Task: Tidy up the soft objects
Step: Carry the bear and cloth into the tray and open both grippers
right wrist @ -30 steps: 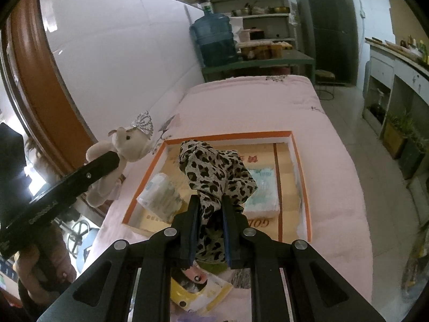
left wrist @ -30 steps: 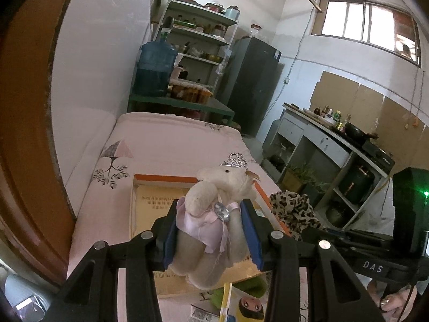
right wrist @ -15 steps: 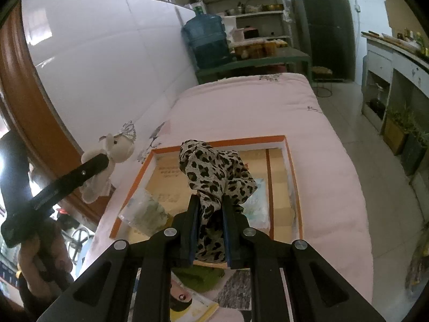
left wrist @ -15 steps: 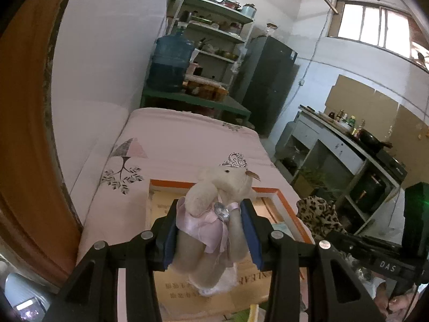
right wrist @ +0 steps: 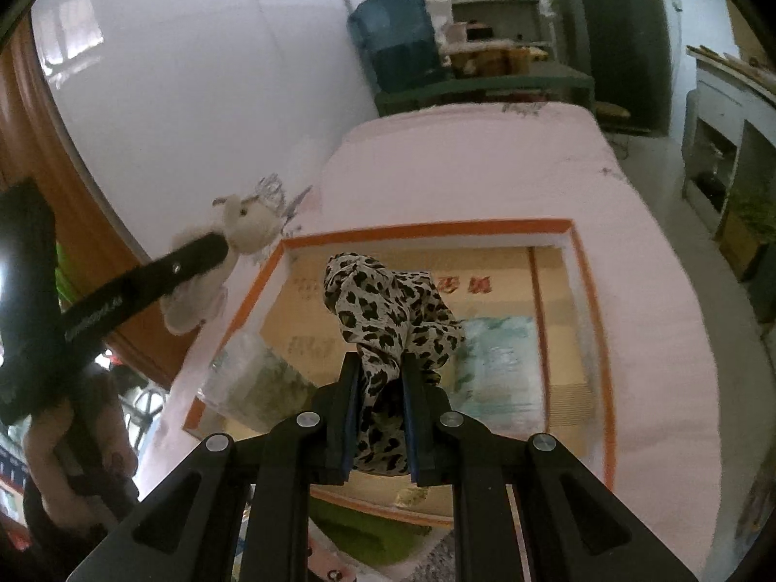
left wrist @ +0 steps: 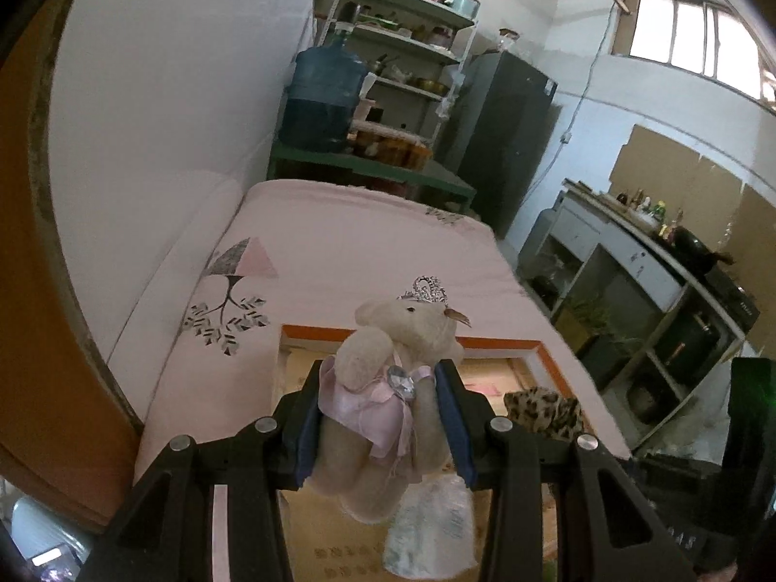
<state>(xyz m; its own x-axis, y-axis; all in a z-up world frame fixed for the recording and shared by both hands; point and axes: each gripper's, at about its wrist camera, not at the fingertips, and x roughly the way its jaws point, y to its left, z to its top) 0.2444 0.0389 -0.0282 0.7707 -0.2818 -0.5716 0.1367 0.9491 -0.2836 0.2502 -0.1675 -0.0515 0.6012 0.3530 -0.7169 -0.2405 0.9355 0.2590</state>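
the left gripper [left wrist: 383,417] is pinching a plush bear [left wrist: 388,383] at the waist, lower centre of its frame, over the near left corner of an orange-rimmed box [left wrist: 490,343] on a pink bed [left wrist: 349,242]. the right gripper [right wrist: 379,414] is squeezing a leopard cloth [right wrist: 388,310] over the box middle. two wrapped packs [right wrist: 499,363] are lying inside the box below. a water jug [left wrist: 322,97] and shelves [left wrist: 412,39] are standing at upper centre.

box [right wrist: 427,231] floor middle bare, tissue packs [right wrist: 502,363] at sides
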